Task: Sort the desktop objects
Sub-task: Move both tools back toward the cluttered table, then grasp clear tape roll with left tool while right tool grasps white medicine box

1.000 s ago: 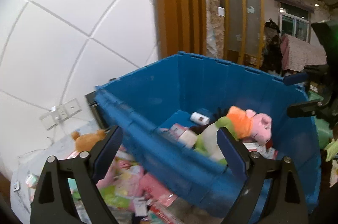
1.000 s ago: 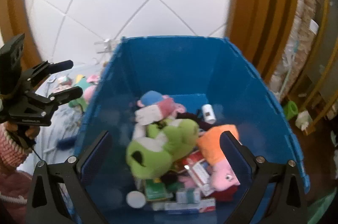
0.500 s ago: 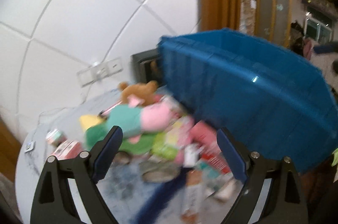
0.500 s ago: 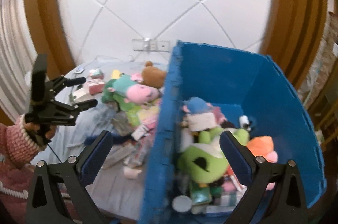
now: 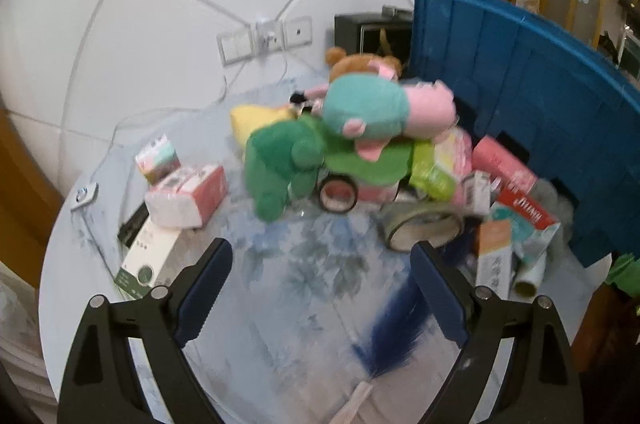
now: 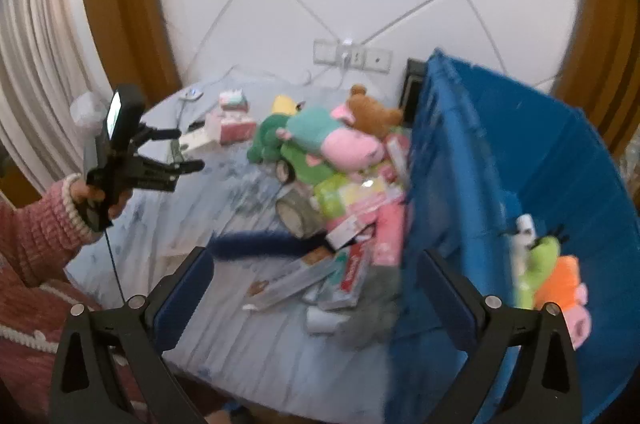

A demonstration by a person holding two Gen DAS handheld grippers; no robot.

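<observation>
A pile of objects lies on the round table (image 5: 304,288): a pink and teal pig plush (image 5: 384,107), a green plush (image 5: 284,159), a brown bear (image 5: 352,61), tape rolls (image 5: 420,224), pink tissue packs (image 5: 188,193), boxes and toothpaste (image 5: 520,203), and a dark blue duster (image 5: 396,328). A big blue bin (image 6: 520,191) at the right holds more plush toys (image 6: 556,276). My left gripper (image 5: 320,288) is open and empty above the table; it also shows in the right wrist view (image 6: 176,151). My right gripper (image 6: 316,292) is open and empty above the toothpaste boxes (image 6: 320,276).
A white tiled wall with sockets (image 5: 264,37) stands behind the table. A cable (image 5: 168,111) runs across the table's far left. A black box (image 5: 372,31) sits behind the bin. A white curtain (image 6: 32,63) hangs at the left.
Both grippers have swung left, away from the blue bin and over the table's pile. Both stay open and empty.
</observation>
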